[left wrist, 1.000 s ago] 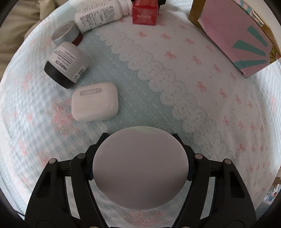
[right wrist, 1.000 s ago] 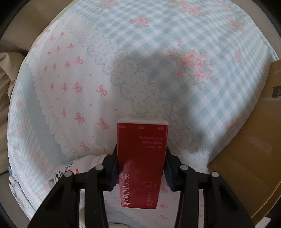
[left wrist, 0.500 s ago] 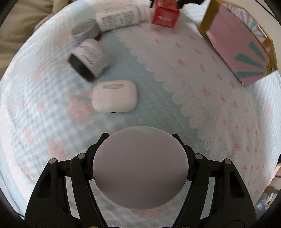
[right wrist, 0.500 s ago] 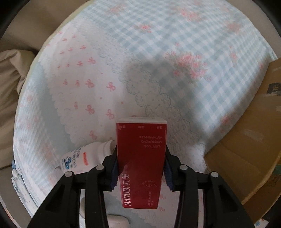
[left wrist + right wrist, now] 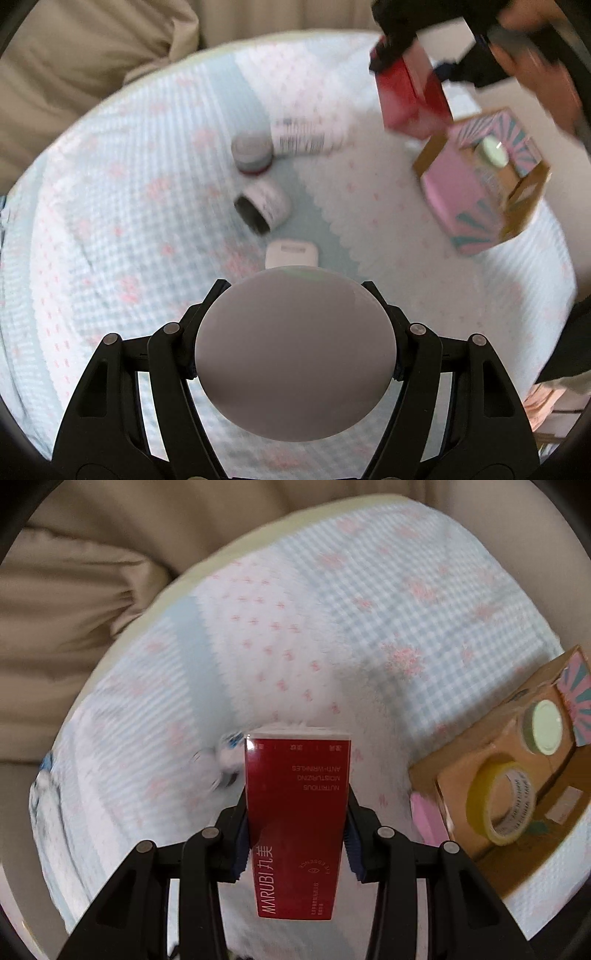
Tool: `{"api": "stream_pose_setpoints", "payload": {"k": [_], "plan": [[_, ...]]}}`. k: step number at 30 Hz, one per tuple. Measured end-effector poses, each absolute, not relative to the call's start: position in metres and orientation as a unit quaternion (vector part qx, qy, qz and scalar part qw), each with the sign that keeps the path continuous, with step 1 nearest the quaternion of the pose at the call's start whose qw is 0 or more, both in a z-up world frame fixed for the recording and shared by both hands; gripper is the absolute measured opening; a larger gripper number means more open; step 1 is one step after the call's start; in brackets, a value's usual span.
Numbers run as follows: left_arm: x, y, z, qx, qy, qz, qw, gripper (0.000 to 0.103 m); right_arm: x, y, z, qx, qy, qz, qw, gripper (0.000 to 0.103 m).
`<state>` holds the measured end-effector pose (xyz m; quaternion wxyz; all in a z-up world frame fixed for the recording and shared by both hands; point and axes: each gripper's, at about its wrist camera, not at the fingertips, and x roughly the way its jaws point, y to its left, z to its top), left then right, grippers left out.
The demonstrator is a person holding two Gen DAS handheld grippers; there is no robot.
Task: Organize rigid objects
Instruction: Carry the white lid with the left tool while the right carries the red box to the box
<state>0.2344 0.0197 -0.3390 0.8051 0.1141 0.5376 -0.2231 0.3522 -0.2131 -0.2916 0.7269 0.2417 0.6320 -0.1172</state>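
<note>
My left gripper is shut on a round white disc-shaped object, held high above the bed. My right gripper is shut on a red MARUBI box, also lifted; it shows in the left wrist view near the open pink-and-brown cardboard box. That box holds a yellow tape roll and a pale green-lidded jar. On the blanket lie a white earbud case, a black-and-white jar, a grey-lidded jar and a white bottle.
The patterned blue-and-pink blanket covers the surface. Beige bedding lies beyond its far edge. The person's hand and arm are at the upper right of the left wrist view.
Both grippers have risen well above the blanket with their objects. The red box has moved toward the cardboard box, whose open top and contents now show.
</note>
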Motion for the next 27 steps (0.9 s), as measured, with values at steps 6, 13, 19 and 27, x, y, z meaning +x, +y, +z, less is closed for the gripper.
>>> {"api": "stream_pose_setpoints", "payload": {"k": [6, 13, 19, 27], "plan": [[0.231, 0.021, -0.267, 0.093, 0.512, -0.244, 0.819, 0.068, 0.299, -0.191, -0.226, 0.212, 0.627, -0.075, 0.746, 0.039], [0.220, 0.008, -0.198, 0.096, 0.478, -0.269, 0.831, 0.068, 0.252, -0.183, -0.156, 0.198, 0.609, -0.038, 0.767, 0.039], [0.212, -0.015, -0.163, 0.087, 0.463, -0.275, 0.838, 0.068, 0.224, -0.206, -0.114, 0.195, 0.589, -0.030, 0.783, 0.039], [0.200, -0.082, -0.145, 0.077, 0.455, -0.275, 0.844, 0.068, 0.193, -0.275, -0.093, 0.191, 0.579, -0.030, 0.792, 0.039]]}}
